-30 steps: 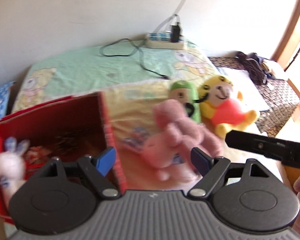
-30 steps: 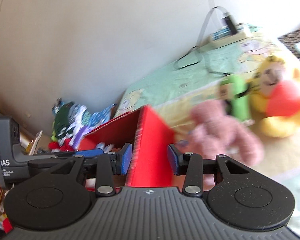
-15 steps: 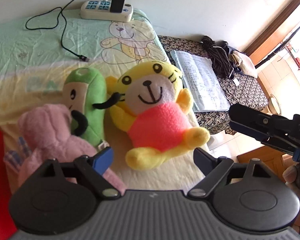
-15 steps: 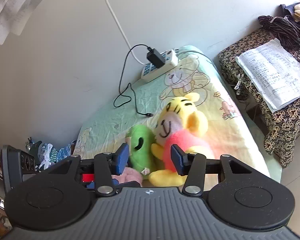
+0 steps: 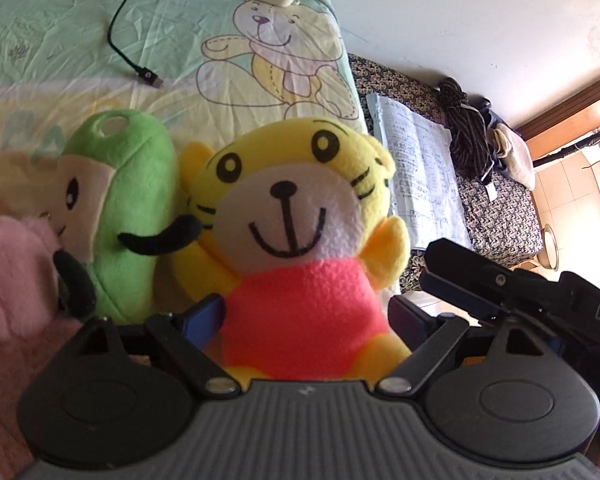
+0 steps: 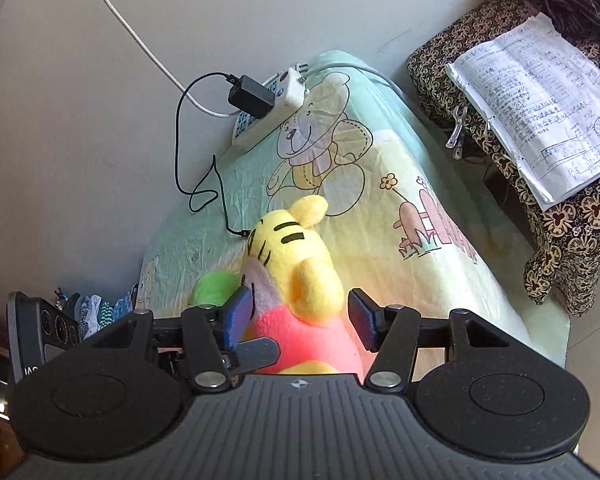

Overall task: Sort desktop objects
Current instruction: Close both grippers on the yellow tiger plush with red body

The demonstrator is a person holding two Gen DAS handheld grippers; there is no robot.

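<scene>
A yellow tiger plush (image 5: pixel 296 240) with a pink-red shirt lies on the bear-print sheet. My left gripper (image 5: pixel 304 316) is open with its blue pads either side of the plush's shirt. My right gripper (image 6: pixel 300 316) is open too, astride the same plush (image 6: pixel 296 264) from its side. A green plush (image 5: pixel 128 208) lies just left of the tiger, its top showing in the right wrist view (image 6: pixel 212 288). A pink plush (image 5: pixel 12 280) is at the far left. The right gripper's body (image 5: pixel 540 296) shows at the right of the left wrist view.
A white power strip (image 6: pixel 272 108) with a black charger and cable lies at the wall end of the sheet. A side table with patterned cloth (image 6: pixel 560 216) holds an open notebook (image 6: pixel 540 96) and dark clothes, right of the bed edge.
Both grippers have moved away from the red box, right and down onto the yellow tiger plush. The right gripper's jaws have opened wider around it.
</scene>
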